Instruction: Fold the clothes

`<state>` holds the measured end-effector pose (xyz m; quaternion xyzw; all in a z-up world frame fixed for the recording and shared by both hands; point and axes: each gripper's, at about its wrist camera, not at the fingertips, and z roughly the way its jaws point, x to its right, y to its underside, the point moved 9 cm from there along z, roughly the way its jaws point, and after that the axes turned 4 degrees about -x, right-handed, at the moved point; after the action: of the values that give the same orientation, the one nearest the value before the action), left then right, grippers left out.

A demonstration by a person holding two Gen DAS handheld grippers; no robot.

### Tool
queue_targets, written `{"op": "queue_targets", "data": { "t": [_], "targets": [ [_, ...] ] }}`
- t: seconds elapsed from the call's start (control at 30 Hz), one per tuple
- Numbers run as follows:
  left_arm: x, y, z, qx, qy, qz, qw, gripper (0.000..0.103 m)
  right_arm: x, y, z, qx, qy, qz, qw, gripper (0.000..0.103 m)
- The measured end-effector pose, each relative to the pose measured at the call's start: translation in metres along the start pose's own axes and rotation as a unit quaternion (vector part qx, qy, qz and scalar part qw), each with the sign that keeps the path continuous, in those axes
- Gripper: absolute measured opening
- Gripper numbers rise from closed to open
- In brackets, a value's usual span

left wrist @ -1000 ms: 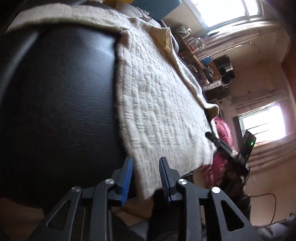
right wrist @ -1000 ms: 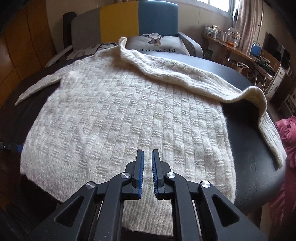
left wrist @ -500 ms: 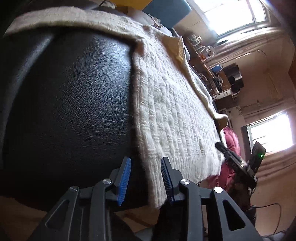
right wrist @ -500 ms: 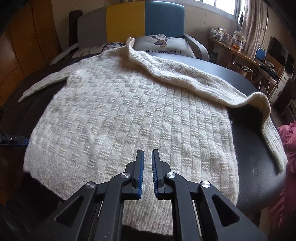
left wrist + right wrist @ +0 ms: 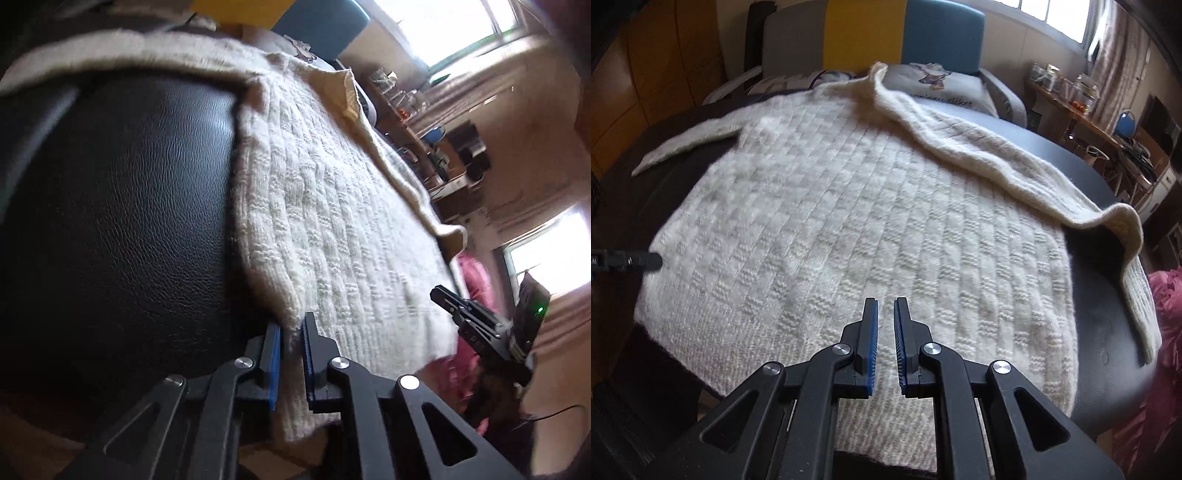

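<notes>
Pinching the lower side corner of the cream basket-weave knitted sweater (image 5: 332, 229), the left gripper (image 5: 291, 330) has its blue-padded fingers drawn close on the fuzzy hem edge. The sweater lies spread flat on the black leather-look padded table (image 5: 122, 206), its hem draped over the near edge, one sleeve (image 5: 1015, 162) laid diagonally across the body and trailing off the far right side, the other sleeve (image 5: 690, 138) stretched out to the left. The right gripper (image 5: 885, 314) hovers above the middle of the hem, fingers nearly together with a narrow gap and nothing between them.

The left grip catches only a thin bite of loose knit, so a lift could let it slip free or stretch the hem. Pulling one corner alone would likely skew the body. The trailing sleeve may drag or slide off the smooth table.
</notes>
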<state>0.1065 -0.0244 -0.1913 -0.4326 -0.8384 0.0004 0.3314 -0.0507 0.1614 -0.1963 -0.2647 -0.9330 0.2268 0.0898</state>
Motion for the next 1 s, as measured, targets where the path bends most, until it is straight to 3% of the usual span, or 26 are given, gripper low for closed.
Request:
{"op": "queue_targets", "data": {
  "t": [0.07,0.23,0.37,0.5,0.63,0.73,0.8,0.9,1.0],
  "targets": [
    [-0.001,-0.003,-0.005,0.009,-0.024,0.009,0.9996,0.009,-0.009,0.007,0.011,-0.02,-0.018,-0.005,1.0,0.01],
    [-0.019,-0.012,-0.029,0.037,-0.069,0.013,0.9968,0.008,-0.028,0.006,0.016,-0.02,-0.056,-0.003,0.998,0.01],
    [-0.025,-0.01,-0.025,0.009,-0.101,0.018,0.9946,0.012,-0.036,0.004,0.018,-0.01,-0.061,-0.01,0.998,0.01],
    [-0.019,-0.012,-0.038,0.019,-0.099,0.039,0.9941,0.014,-0.029,0.003,0.013,-0.006,-0.075,0.008,0.997,0.01],
    [-0.009,-0.037,-0.059,0.069,-0.091,0.047,0.9924,0.015,-0.018,-0.005,-0.002,0.012,-0.085,0.019,0.996,0.01],
    [-0.016,-0.06,-0.056,0.078,-0.115,0.045,0.9893,0.016,-0.015,-0.013,-0.004,0.015,-0.088,0.023,0.996,0.01],
    [-0.036,-0.076,-0.059,0.076,-0.118,0.015,0.99,0.016,-0.015,-0.014,0.0,0.011,-0.085,0.022,0.996,0.01],
    [-0.08,-0.101,-0.071,0.084,-0.09,-0.069,0.99,0.02,-0.016,-0.012,0.01,0.0,-0.077,0.015,0.997,0.011],
    [-0.135,-0.122,-0.111,0.132,-0.103,-0.129,0.9775,0.024,-0.017,-0.01,0.018,-0.009,-0.068,0.008,0.998,0.011]
  ]
}}
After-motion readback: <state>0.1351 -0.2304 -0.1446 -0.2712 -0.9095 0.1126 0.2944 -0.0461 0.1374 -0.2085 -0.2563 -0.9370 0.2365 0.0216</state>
